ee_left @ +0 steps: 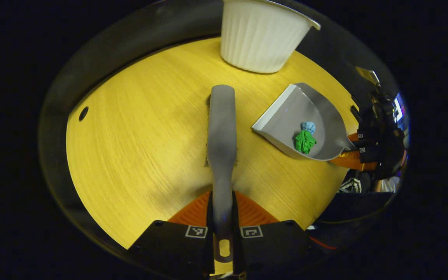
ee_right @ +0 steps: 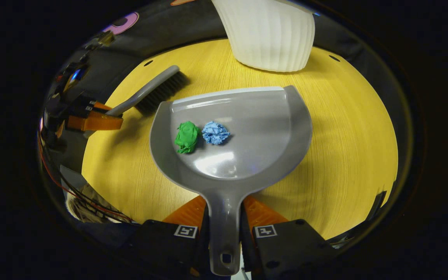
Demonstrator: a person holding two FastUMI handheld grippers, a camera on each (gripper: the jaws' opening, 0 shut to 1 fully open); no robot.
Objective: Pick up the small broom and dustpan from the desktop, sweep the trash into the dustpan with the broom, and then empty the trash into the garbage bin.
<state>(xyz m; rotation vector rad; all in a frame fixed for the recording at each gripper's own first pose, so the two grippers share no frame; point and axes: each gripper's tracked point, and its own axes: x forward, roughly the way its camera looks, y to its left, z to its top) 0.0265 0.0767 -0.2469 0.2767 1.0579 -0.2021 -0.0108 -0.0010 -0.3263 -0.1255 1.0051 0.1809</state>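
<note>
The left gripper [ee_left: 223,217] clamps the broom [ee_left: 221,128] handle between its fingers; the right gripper [ee_right: 225,217] clamps the dustpan [ee_right: 247,128] handle, paper balls [ee_right: 200,135] inside.

Each hand-held gripper [ee_left: 224,217]: black body, square black-and-white markers; red cable [ee_right: 91,204] trailing.

- This looks like a staged recording booth in a lab, not a lived-in home.
- A light wood-grain bench [ee_right: 348,147] stands against dark cloth walls; small round holes are cut in its top near the far edges.
- A ribbed white garbage bin [ee_right: 270,35] stands on the bench top rather than on a floor.
- Square black-and-white marker tags [ee_left: 196,231] sit on the hand-held tools.
- Loose red cables [ee_right: 91,204] hang off the bench's near edge, and a lit screen [ee_left: 398,109] glows at the side.
</note>
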